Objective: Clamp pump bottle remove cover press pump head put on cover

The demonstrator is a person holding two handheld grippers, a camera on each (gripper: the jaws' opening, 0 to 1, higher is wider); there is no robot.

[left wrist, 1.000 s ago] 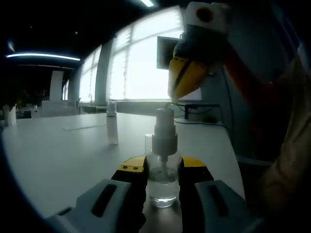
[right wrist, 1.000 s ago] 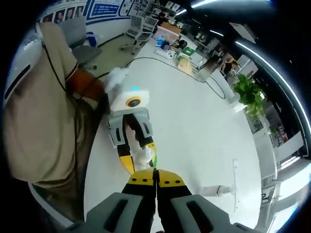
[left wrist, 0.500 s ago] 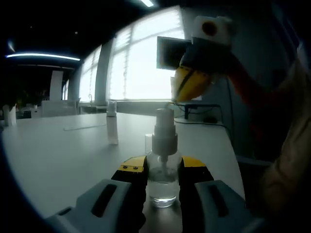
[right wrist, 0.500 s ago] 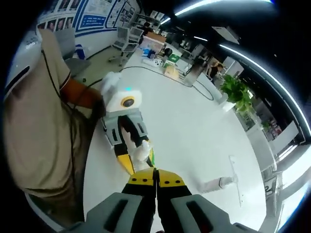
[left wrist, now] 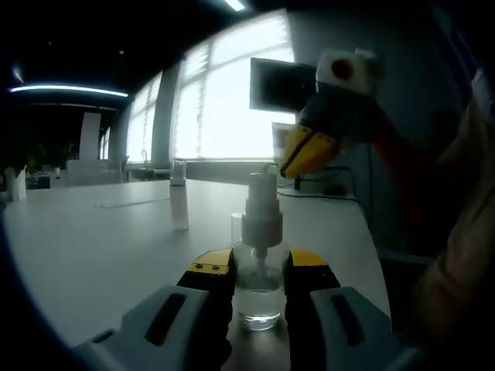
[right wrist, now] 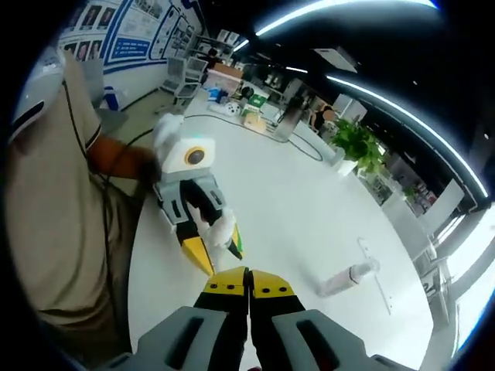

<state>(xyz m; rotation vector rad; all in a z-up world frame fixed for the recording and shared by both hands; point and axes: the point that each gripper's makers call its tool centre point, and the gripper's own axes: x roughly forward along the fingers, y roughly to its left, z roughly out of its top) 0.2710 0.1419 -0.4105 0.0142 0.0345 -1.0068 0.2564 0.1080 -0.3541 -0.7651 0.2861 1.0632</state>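
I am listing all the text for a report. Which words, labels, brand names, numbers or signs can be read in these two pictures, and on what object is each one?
Nothing can be read.
Pump bottle, clamped in the left tool: clear, no label seen.
Cover standing on the table: no text seen.
Blue wall posters: print too small and blurred.
Right tool, shut: no marking seen.

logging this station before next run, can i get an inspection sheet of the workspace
surface: white table, bare around the work.
job's things: pump bottle upright, cover off, pump head exposed; clear cover standing apart on the table.
clutter: small items at the table's far end, too small to tell.
grippers: left gripper clamps the bottle; right gripper shut, raised above it.
cables: dark cable across the far table.
surroundings: windows, potted plant.
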